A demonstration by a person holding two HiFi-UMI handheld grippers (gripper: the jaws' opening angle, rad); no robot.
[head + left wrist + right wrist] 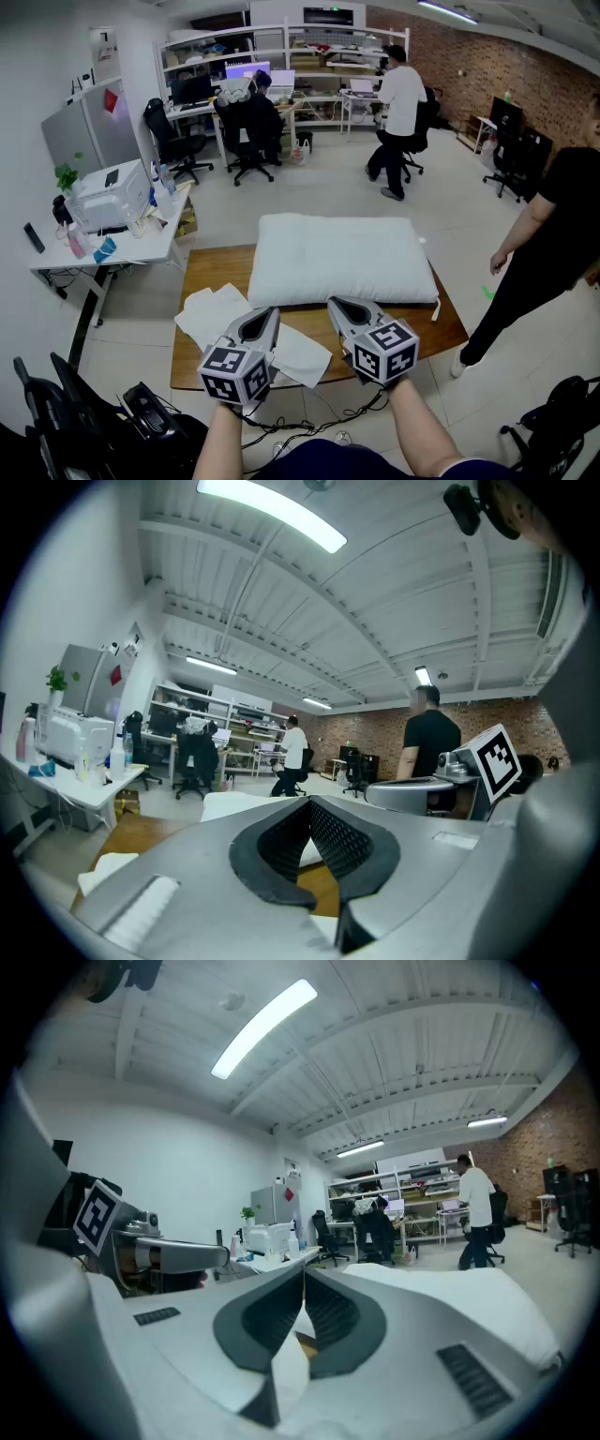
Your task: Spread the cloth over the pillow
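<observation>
A white pillow point(337, 255) lies across the far half of the wooden table point(211, 267). The white cloth point(216, 314) sits crumpled and flat on the table's near left part. Both grippers hover side by side over the near edge, pointing at the pillow. My left gripper point(272, 314) is above the cloth's right part, shut with nothing in it; its jaws meet at the tip point(309, 801). My right gripper point(335, 305) is just short of the pillow's near edge, also shut and empty point(303, 1274). The cloth shows white through the gap under its jaws.
A person in black point(544, 234) stands close to the table's right side. A white desk with a printer point(112, 202) is at the left. Black gear point(141, 412) lies on the floor near left, and a bag point(562, 422) near right. Seated and standing people are far back.
</observation>
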